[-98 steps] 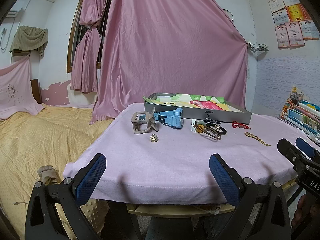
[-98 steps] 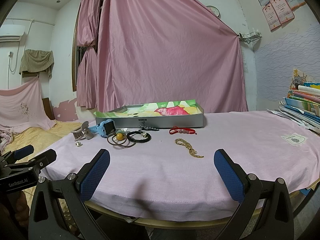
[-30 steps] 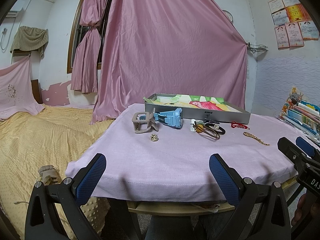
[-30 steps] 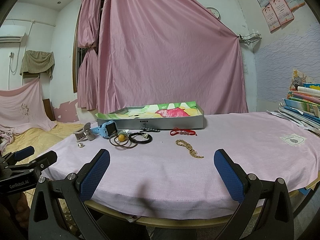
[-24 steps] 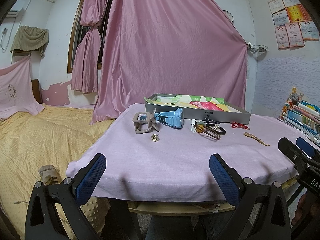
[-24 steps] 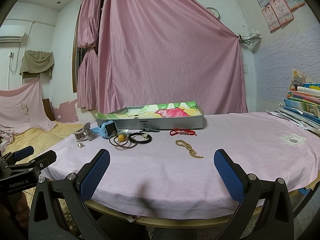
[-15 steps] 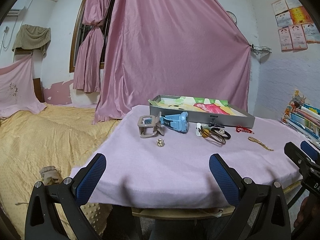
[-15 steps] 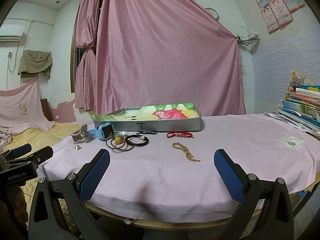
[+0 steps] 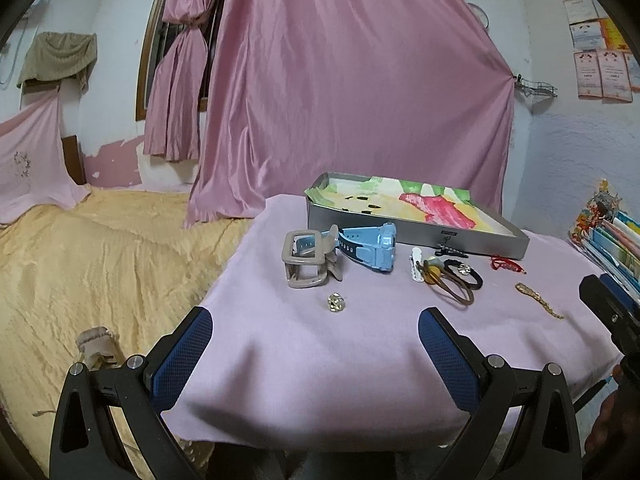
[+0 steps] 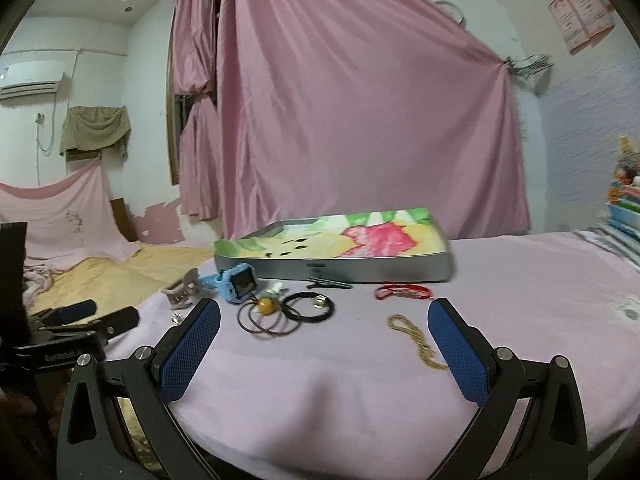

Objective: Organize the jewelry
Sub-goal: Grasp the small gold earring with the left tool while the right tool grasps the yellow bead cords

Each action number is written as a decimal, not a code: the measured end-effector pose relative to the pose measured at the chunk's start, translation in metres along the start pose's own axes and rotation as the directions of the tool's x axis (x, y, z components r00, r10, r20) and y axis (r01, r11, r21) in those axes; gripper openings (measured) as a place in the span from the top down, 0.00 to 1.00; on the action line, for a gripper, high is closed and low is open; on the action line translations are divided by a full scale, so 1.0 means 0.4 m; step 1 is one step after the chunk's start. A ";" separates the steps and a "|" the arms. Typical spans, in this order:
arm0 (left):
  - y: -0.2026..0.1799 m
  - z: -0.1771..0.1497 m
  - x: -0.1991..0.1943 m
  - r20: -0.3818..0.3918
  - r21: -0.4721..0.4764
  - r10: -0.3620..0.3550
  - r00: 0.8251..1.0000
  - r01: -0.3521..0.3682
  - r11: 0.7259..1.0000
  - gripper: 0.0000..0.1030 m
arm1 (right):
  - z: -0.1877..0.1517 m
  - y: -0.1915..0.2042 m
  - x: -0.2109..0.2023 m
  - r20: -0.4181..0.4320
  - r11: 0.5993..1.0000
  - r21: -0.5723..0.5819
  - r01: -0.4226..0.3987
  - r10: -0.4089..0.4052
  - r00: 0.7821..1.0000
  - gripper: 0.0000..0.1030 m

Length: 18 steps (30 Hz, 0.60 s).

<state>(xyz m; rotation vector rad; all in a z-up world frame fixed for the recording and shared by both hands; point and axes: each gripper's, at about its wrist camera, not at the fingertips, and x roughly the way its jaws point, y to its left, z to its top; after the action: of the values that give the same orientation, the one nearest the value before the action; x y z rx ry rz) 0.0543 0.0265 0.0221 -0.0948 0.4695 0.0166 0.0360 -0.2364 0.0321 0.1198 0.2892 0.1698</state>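
right gripper [image 10: 324, 344] and left gripper [image 9: 316, 344] both gape wide, empty. the gold chain [image 10: 416, 340] lies in front of the tray [image 10: 332, 268]; pinching tablecloth [image 10: 320, 400] with it risks dragging everything.

Motion blur softens the right wrist view, smearing the red bracelet [image 10: 402, 291] and gold chain [image 10: 416, 340]. The small ring [image 9: 337, 303] is too tiny to read; book stack [image 9: 612, 240] runs off frame.
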 end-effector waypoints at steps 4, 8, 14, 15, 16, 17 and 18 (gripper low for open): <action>0.002 0.017 0.038 -0.037 0.017 -0.011 0.999 0.012 1.000 0.00 | 0.010 0.023 0.060 -0.048 0.999 -0.018 -0.034 0.033 0.998 0.16; 0.007 0.030 0.077 -0.077 0.028 -0.032 0.997 0.034 0.999 0.13 | 0.024 0.052 0.129 -0.122 0.996 -0.030 -0.083 0.078 0.989 0.37; 0.016 0.040 0.137 -0.164 0.013 -0.098 0.982 0.102 0.995 0.42 | 0.037 0.099 0.211 -0.226 0.990 -0.061 -0.126 0.110 0.968 0.57; 0.016 0.040 0.144 -0.176 0.012 -0.109 0.978 0.113 0.994 0.47 | 0.039 0.104 0.220 -0.244 0.989 -0.064 -0.133 0.113 0.963 0.58; 0.014 0.038 0.151 -0.190 0.013 -0.120 0.974 0.124 0.992 0.52 | 0.040 0.110 0.231 -0.262 0.988 -0.078 -0.135 0.111 0.959 0.58; 0.013 0.037 0.156 -0.201 0.014 -0.126 0.972 0.131 0.991 0.55 | 0.038 0.121 0.247 -0.283 0.987 -0.083 -0.141 0.113 0.953 0.59; 0.012 0.035 0.161 -0.211 0.015 -0.131 0.969 0.138 0.990 0.59 | 0.038 0.125 0.252 -0.299 0.986 -0.085 -0.146 0.114 0.947 0.65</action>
<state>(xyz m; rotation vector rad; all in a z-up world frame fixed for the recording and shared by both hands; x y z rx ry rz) 0.1177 0.0321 0.0049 -0.0992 0.6736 -0.1351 0.1284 -0.1705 0.0261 0.0075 0.5687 0.3351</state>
